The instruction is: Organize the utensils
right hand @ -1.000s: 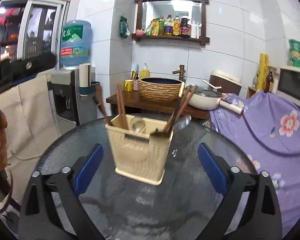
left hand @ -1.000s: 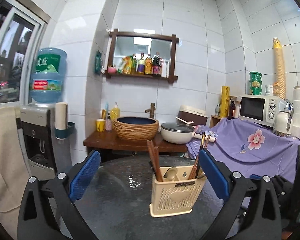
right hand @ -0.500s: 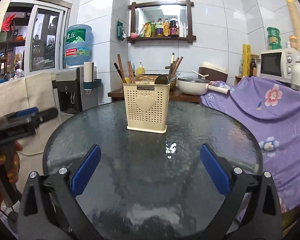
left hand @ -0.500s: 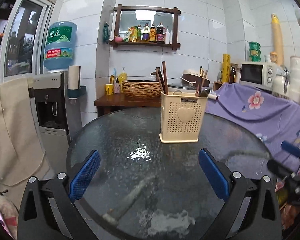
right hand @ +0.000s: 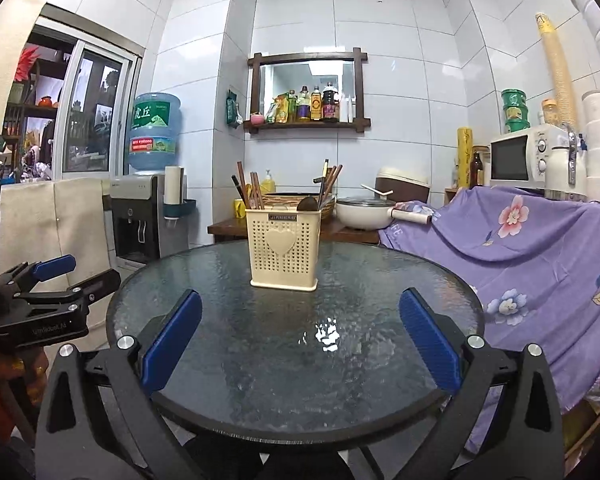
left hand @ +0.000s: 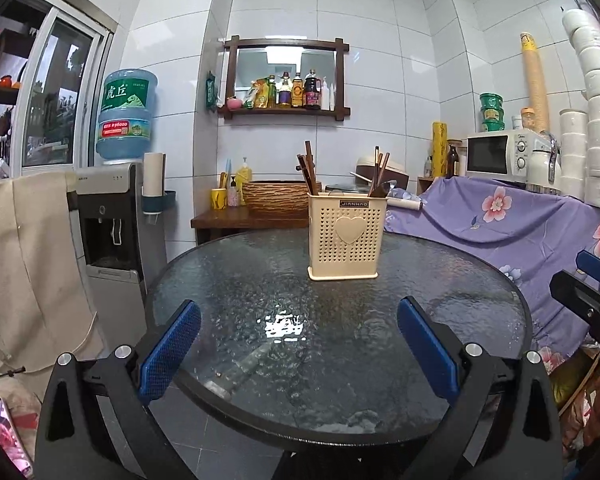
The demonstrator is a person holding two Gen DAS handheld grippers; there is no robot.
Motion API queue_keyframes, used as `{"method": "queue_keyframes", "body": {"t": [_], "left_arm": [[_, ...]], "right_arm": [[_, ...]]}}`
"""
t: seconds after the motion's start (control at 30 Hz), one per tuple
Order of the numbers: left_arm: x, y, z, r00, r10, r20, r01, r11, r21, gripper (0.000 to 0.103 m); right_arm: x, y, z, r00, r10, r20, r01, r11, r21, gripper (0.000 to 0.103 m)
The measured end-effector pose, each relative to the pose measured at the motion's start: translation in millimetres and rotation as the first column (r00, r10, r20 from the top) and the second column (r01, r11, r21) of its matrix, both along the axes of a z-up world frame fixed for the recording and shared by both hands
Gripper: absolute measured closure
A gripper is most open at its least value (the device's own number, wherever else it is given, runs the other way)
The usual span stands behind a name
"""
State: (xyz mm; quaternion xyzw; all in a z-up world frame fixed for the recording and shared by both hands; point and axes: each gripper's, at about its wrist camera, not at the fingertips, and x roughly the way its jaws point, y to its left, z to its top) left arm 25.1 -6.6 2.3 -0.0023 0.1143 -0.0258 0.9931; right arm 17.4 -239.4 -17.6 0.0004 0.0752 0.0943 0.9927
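Both tongs, left (left hand: 298, 348) and right (right hand: 300, 340), gape wide and empty; the utensil caddy (left hand: 346, 236) on the bench (left hand: 340, 360) reads JIANHAO.

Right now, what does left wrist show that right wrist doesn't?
Left wrist only: a phone low at the frame's left edge, and the right hand-held gripper at the right edge. Right wrist only: the white pot in full, and the left hand-held gripper at the left. Both: the beige utensil holder with chopsticks on the glass table, both grippers open and empty.
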Motion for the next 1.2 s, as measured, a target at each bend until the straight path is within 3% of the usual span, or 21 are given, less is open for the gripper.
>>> {"method": "queue_keyframes", "body": {"t": [0.23,1.2], "left_arm": [[-7.4,-1.1,-3.5,1.0,0.009,0.003,-0.009,1.0,0.007,0.006],[-2.1,-5.5,-4.4,0.998,-0.024,-0.049,0.023,1.0,-0.012,0.006]], "right_arm": [[-9.0,6.7,-4.9,1.0,-0.011,0.012,0.012,0.999,-0.044,0.006],[-2.5,5.4,-6.1,1.0,-0.006,-0.008,0.006,1.0,-0.03,0.006]]}}
